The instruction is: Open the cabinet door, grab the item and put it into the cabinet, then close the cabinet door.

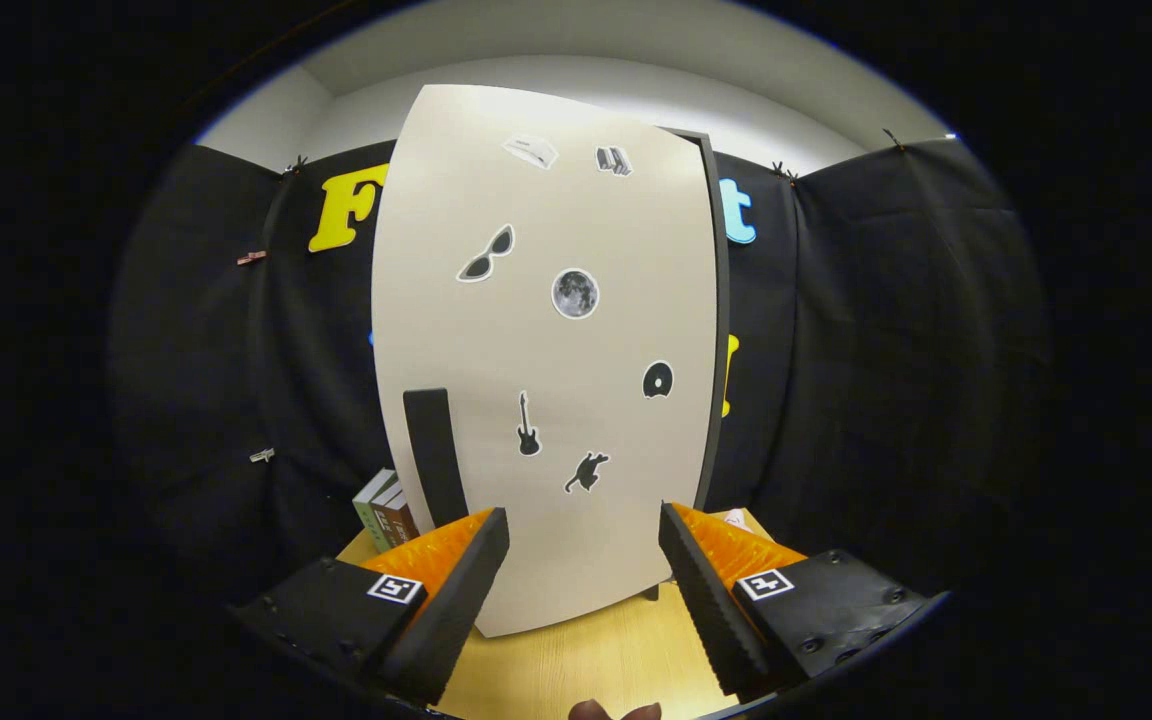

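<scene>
Gripper view: the tool (584,560) sits at the bottom centre of the frame with its two fingers spread wide and nothing between them but open air; it has hold of nothing. Just ahead of the fingers, filling the middle of the frame, stands the cabinet door (546,380), pale and shut, its lower edge reaching down between the fingertips without touching either; the door bears small stickers: sunglasses (487,255), a moon (575,293), a disc (658,380), a guitar (528,426) and a cat (587,471), with two more near its top. A dark upright handle (435,455) lies on the door's lower left, just above the left finger (456,590); the right finger (711,595) stands below the door's right edge, where the cabinet's dark side (719,330) shows as a thin strip. The cabinet stands on a wooden bench (596,655), bare between the fingers. To the lower left of the door, beyond the left finger, a few books (383,508) stand upright on the bench; whether these are the item to be stowed I cannot tell. Black cloth walls the booth behind.
</scene>
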`<state>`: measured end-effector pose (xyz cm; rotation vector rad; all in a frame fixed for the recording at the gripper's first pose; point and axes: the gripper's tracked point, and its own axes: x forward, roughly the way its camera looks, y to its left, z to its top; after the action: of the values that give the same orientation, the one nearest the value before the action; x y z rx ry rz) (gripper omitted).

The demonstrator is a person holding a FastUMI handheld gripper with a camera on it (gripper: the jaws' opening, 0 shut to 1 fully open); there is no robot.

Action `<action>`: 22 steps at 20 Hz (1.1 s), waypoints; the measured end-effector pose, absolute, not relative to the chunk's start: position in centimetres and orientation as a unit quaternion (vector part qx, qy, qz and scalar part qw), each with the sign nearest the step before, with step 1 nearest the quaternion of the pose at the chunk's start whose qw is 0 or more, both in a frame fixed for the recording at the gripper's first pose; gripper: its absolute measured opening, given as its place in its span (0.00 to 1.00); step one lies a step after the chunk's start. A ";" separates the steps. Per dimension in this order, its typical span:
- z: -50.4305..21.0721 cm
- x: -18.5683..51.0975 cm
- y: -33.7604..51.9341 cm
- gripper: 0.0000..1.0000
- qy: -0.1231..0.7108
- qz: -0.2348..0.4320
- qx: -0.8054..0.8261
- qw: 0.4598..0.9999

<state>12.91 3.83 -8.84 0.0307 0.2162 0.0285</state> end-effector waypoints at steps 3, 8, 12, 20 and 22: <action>-9.0 12.4 3.6 0.98 0.110 0.015 0.016 0.994; -8.6 11.4 3.0 0.98 0.106 0.014 0.016 0.994; -8.7 10.9 3.0 0.98 0.107 0.015 0.017 0.994; -8.5 9.6 2.8 0.98 0.105 0.020 0.014 0.994; -8.3 9.4 2.8 0.98 0.104 0.021 0.013 0.994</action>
<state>9.36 2.79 -8.35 0.0267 0.2088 0.0421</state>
